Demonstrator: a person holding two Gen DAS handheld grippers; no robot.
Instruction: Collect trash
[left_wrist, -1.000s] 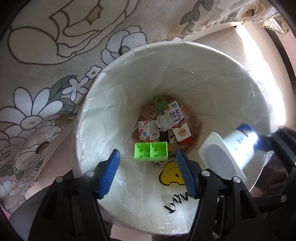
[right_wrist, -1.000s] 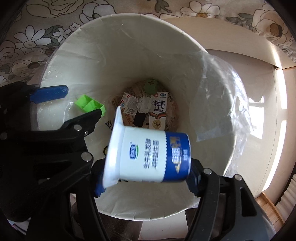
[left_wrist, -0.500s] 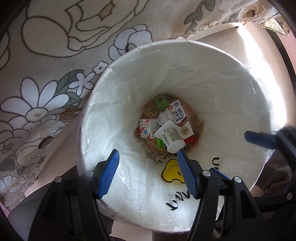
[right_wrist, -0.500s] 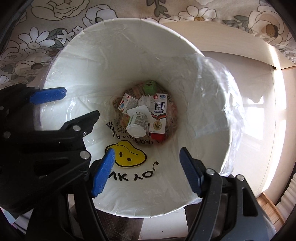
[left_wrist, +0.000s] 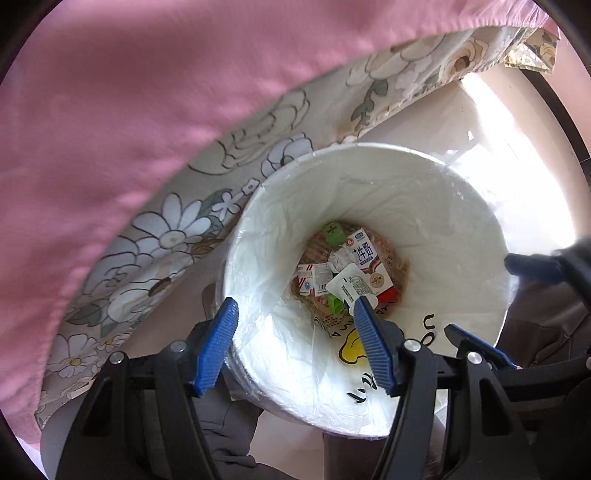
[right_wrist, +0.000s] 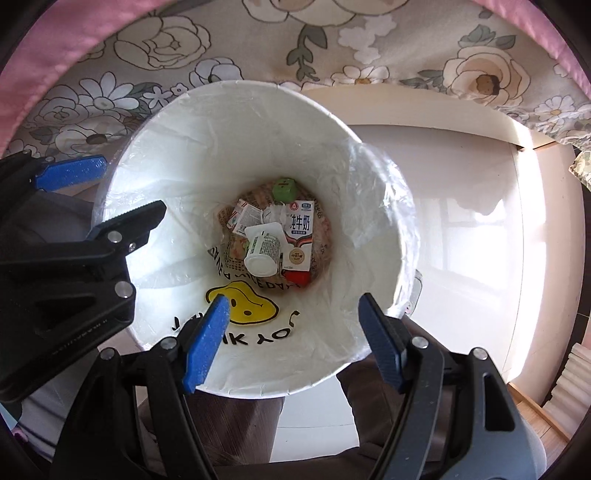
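Both grippers hang over the white bin (right_wrist: 369, 206), pointing down; the left gripper (left_wrist: 295, 343) and the right gripper (right_wrist: 295, 339) each have fingers spread wide with nothing between them; the trash lies far below the fingers at the bin's bottom, a yogurt cup (right_wrist: 263, 249) against a milk carton (right_wrist: 300, 236). The loose bag liner (right_wrist: 391, 192) could snag a finger and get dragged out; the pink cloth (left_wrist: 147, 110) beyond the fingers might catch too.
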